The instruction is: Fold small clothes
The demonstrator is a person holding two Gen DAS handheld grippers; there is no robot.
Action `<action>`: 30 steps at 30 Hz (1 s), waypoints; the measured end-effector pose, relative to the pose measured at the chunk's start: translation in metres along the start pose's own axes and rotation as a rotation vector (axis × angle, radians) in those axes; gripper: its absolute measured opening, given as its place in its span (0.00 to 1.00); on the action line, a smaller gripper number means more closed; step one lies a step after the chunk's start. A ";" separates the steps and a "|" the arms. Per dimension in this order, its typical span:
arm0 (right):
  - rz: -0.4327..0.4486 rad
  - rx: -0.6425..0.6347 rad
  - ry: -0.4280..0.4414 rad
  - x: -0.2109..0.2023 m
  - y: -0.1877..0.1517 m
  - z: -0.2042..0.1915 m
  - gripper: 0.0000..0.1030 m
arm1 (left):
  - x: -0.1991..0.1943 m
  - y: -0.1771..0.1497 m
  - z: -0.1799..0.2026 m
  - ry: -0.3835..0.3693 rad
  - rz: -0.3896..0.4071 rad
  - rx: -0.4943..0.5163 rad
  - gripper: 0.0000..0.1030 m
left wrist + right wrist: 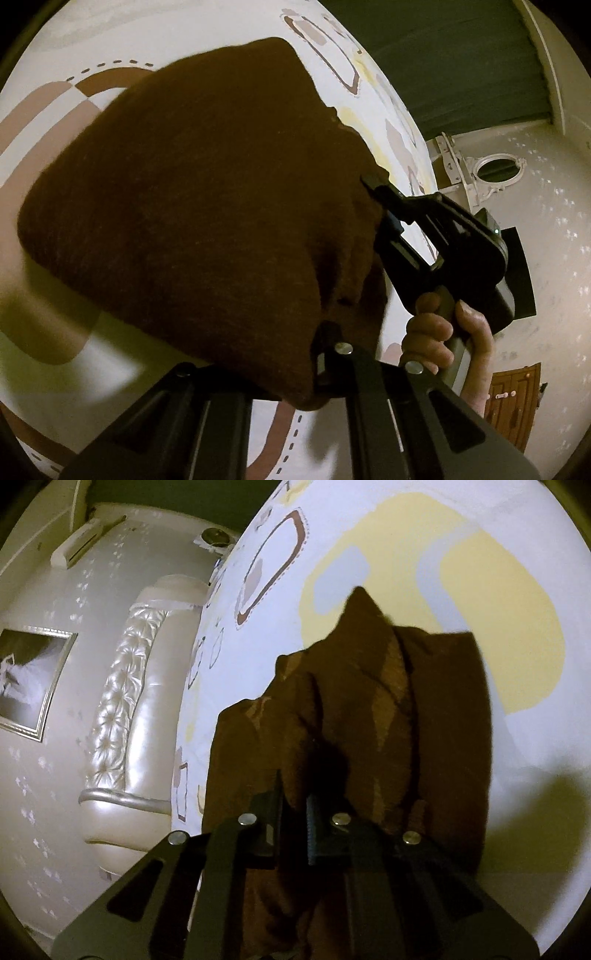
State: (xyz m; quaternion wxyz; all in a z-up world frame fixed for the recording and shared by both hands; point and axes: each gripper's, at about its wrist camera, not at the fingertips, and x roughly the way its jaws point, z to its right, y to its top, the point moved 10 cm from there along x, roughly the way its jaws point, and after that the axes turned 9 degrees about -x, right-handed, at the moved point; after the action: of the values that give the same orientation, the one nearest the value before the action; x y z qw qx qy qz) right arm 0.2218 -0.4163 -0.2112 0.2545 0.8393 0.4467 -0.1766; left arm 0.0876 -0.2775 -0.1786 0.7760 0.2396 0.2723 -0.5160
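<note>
A brown knit garment [192, 206] lay bunched on the patterned white bedsheet [424, 546], its near edge raised off the sheet and gathered into folds. The left gripper [321, 350] was clenched on the cloth's near corner, and the right gripper [293, 805] pinched a fold further to the right, its handle held in a person's hand [439, 339]. A padded cream headboard [122, 716] stood at the far left of the bed.

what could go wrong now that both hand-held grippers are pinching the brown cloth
1. The right hand-held gripper pinches only the brown garment's edge, so it may slip free.
2. The left hand-held gripper grips bunched fabric, so the fold may come out uneven.
3. The cloth looks lifted above the bedsheet and could sag and crease.
</note>
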 end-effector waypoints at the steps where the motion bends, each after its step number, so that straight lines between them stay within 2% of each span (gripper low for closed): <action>1: 0.000 -0.009 -0.003 -0.001 0.001 -0.002 0.08 | 0.001 0.000 0.002 0.000 -0.001 0.000 0.07; 10: -0.010 -0.065 -0.022 -0.005 0.011 -0.018 0.08 | 0.004 0.002 0.013 -0.014 -0.010 0.003 0.07; 15: -0.026 -0.062 -0.063 -0.004 0.010 -0.009 0.08 | 0.005 0.002 0.010 -0.018 -0.017 -0.005 0.07; 18: -0.030 -0.032 -0.089 -0.004 0.005 0.003 0.16 | 0.010 0.002 0.004 -0.009 -0.028 -0.008 0.07; 19: -0.023 -0.024 -0.095 -0.005 0.004 0.006 0.25 | 0.011 0.002 0.004 -0.008 -0.031 -0.008 0.07; 20: -0.010 -0.020 -0.105 -0.007 0.005 0.009 0.28 | 0.012 0.002 0.003 -0.008 -0.036 -0.008 0.07; 23: 0.013 0.014 -0.080 -0.004 0.007 0.014 0.31 | 0.012 0.002 0.004 -0.010 -0.035 -0.003 0.07; 25: 0.008 0.031 -0.059 0.002 0.009 0.014 0.27 | 0.012 0.002 0.007 -0.008 -0.033 0.007 0.07; 26: 0.003 0.027 -0.061 0.005 0.011 0.014 0.11 | 0.012 0.002 0.009 -0.009 -0.031 0.010 0.07; 30: -0.024 -0.040 -0.087 0.010 0.021 0.006 0.07 | 0.011 0.001 0.020 -0.017 -0.022 0.028 0.07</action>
State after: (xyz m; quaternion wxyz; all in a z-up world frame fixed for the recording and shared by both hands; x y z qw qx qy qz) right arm 0.2445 -0.4225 -0.2155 0.2881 0.8202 0.4487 -0.2072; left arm 0.0957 -0.2970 -0.1711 0.7692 0.2430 0.2608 -0.5303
